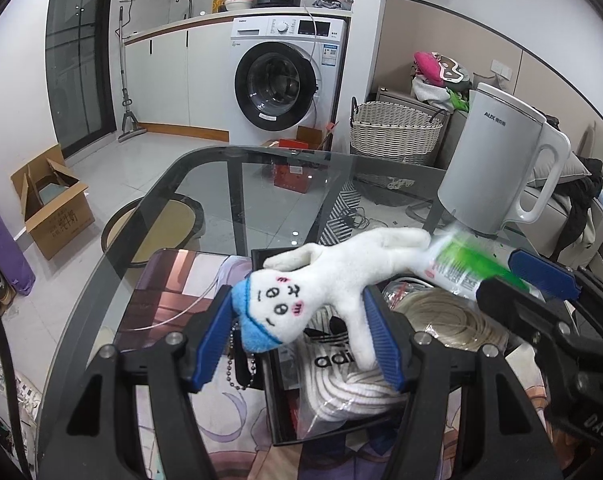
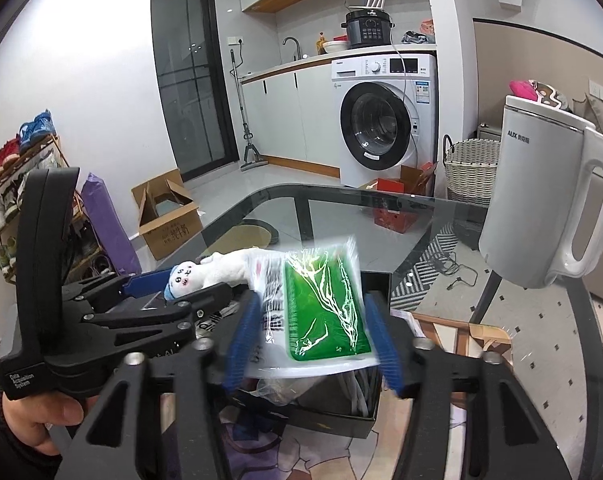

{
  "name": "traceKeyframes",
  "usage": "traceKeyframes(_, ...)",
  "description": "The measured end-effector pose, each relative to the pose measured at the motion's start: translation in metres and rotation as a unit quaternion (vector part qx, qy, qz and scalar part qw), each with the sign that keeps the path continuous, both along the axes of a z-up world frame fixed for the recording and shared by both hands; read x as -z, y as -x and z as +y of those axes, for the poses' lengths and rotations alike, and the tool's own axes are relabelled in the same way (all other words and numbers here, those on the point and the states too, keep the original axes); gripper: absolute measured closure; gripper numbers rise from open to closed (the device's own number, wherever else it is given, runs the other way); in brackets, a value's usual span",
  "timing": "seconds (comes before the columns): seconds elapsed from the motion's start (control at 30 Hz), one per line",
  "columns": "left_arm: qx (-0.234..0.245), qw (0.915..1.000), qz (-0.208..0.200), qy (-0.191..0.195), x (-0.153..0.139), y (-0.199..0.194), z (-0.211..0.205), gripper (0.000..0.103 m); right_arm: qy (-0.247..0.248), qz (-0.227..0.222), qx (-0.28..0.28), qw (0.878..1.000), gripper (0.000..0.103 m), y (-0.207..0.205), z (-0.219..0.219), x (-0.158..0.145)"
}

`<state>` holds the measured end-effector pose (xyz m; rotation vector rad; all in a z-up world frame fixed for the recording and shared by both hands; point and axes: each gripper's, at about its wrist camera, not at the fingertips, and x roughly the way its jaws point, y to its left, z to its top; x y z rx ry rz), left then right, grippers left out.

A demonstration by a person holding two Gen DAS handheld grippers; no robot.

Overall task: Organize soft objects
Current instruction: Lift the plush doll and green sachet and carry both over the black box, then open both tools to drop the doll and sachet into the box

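Note:
My left gripper [image 1: 297, 338] is shut on a white plush toy [image 1: 321, 280] with a blue cap and a bead chain, held above a black box [image 1: 277, 412]. The toy also shows in the right wrist view [image 2: 209, 272]. My right gripper [image 2: 313, 340] is shut on a green and white plastic packet [image 2: 321, 304], blurred by motion, held above the same box [image 2: 341, 420]. The packet also shows in the left wrist view [image 1: 461, 264], touching the toy's leg. The box holds bagged white socks [image 1: 341, 392] and a coil of pale cord [image 1: 449, 316].
The box sits on a printed mat [image 1: 157, 300] on a glass table [image 1: 261, 184]. A white AUX kettle [image 1: 497, 164] stands at the table's right. Beyond are a wicker basket [image 1: 393, 128], a washing machine [image 1: 285, 80] and a cardboard box [image 1: 53, 204] on the floor.

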<state>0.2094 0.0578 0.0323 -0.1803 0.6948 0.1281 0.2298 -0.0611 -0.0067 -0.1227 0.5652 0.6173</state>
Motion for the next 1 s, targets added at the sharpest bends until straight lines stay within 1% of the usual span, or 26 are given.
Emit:
traceKeyframes(0.13, -0.005, 1.0000, -0.002, 0.004, -0.001, 0.003, 0.004, 0.040, 0.001, -0.002, 0.005, 1.000, 0.043, 0.001, -0.003, -0.001)
traceKeyframes(0.3, -0.022, 0.9996, -0.007, 0.015, -0.003, 0.007, 0.014, 0.040, 0.004, -0.002, 0.008, 1.000, 0.040, 0.000, -0.007, 0.001)
traceKeyframes(0.4, -0.028, 0.9993, -0.015, 0.018, -0.005, 0.009, 0.017, 0.040, 0.006, 0.001, 0.000, 1.000, 0.039, 0.000, -0.005, 0.001)
traceKeyframes(0.47, -0.025, 0.9994, -0.015, 0.021, -0.006, 0.010, 0.018, 0.040, 0.004, 0.003, -0.008, 1.000, 0.039, 0.001, -0.003, 0.001)
traceKeyframes(0.53, -0.022, 0.9994, -0.018, 0.019, -0.008, 0.011, 0.016, 0.040, -0.006, 0.016, -0.034, 0.999, 0.039, 0.002, -0.001, 0.002)
traceKeyframes(0.57, -0.022, 0.9994, -0.019, 0.018, -0.009, 0.011, 0.015, 0.040, -0.003, 0.009, -0.036, 0.999, 0.039, 0.004, 0.000, 0.001)
traceKeyframes(0.7, -0.020, 0.9993, -0.022, 0.021, -0.009, 0.015, 0.015, 0.040, 0.003, -0.007, -0.021, 1.000, 0.039, 0.009, -0.004, 0.000)
traceKeyframes(1.0, -0.003, 0.9997, -0.008, 0.022, -0.004, 0.006, 0.008, 0.040, -0.005, 0.004, -0.009, 1.000, 0.032, 0.008, -0.019, 0.003)
